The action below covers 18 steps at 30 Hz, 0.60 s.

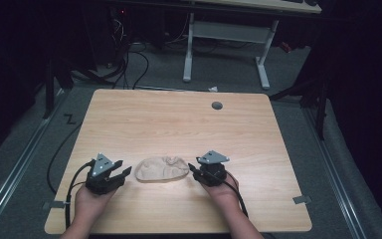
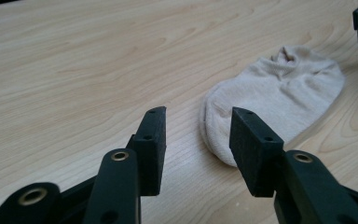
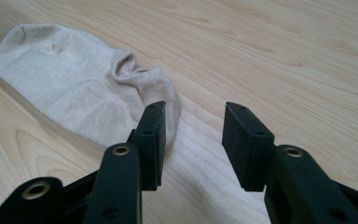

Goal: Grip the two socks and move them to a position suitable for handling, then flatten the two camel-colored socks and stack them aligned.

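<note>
Sock (image 1: 161,169) flat between 2 parted tools

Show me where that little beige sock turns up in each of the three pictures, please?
High view: the sock lies near the table's front edge, between the left claw and right claw.
Left gripper view: right of centre, beyond the right-hand jaw.
Right gripper view: upper left, its cuff end partly behind the left-hand jaw.
Shared landmark: the sock's puckered opening, on pale wood grain.

Dim surroundings, evenly lit table (image 1: 179,119), soft focus, faint shadows
</note>
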{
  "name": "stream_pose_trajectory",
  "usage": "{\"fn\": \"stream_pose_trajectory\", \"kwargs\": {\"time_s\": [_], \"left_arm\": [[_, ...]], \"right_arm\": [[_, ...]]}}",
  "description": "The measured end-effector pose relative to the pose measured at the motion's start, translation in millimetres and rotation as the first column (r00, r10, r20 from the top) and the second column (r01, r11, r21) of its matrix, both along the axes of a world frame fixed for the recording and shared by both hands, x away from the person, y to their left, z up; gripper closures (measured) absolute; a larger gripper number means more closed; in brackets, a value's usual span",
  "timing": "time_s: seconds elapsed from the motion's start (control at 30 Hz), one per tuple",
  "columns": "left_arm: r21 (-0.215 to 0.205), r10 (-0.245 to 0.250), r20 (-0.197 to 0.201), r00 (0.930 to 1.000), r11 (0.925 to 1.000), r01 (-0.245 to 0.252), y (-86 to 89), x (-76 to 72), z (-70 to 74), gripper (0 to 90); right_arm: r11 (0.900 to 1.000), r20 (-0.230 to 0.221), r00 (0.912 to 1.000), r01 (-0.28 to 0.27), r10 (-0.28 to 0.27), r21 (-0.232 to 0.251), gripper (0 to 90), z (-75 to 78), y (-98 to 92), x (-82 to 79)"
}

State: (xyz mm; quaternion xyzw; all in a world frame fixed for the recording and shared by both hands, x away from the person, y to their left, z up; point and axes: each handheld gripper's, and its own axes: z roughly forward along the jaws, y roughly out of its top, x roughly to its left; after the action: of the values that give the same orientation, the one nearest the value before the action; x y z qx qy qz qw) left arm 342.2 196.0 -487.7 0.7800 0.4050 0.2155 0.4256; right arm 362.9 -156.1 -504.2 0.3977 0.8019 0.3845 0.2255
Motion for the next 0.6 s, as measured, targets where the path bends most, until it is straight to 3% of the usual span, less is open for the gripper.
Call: {"fn": "stream_pose_trajectory", "kwargs": {"time_s": [0.13, 0.3, 0.43, 0.6], "left_arm": [[-0.004, 0.018, 0.023, 0.9996, 0.9998, -0.018, 10.4, -12.6, 6.4, 53.0], [0.003, 0.043, -0.002, 0.9991, 0.9991, -0.043, 27.2, -40.6, 4.0, 48.0], [0.014, 0.06, 0.001, 0.9982, 0.9981, -0.06, 30.0, -45.7, 3.0, 45.7], [0.017, 0.053, -0.016, 0.9985, 0.9984, -0.053, 29.5, -39.2, -2.8, 44.9]], "right_arm": [[1.0, 0.02, 0.9998, 0.008, -0.008, -0.006, 54.1, 0.9, -10.9, -9.5], [1.0, 0.041, 0.9988, 0.028, -0.028, -0.006, 47.6, 0.6, -34.1, -28.1], [0.999, 0.05, 0.9979, 0.041, -0.041, -0.003, 45.7, -0.4, -46.4, -38.6], [0.998, 0.04, 0.997, 0.067, -0.067, 0.005, 44.4, -4.1, -62.6, -50.9]]}}
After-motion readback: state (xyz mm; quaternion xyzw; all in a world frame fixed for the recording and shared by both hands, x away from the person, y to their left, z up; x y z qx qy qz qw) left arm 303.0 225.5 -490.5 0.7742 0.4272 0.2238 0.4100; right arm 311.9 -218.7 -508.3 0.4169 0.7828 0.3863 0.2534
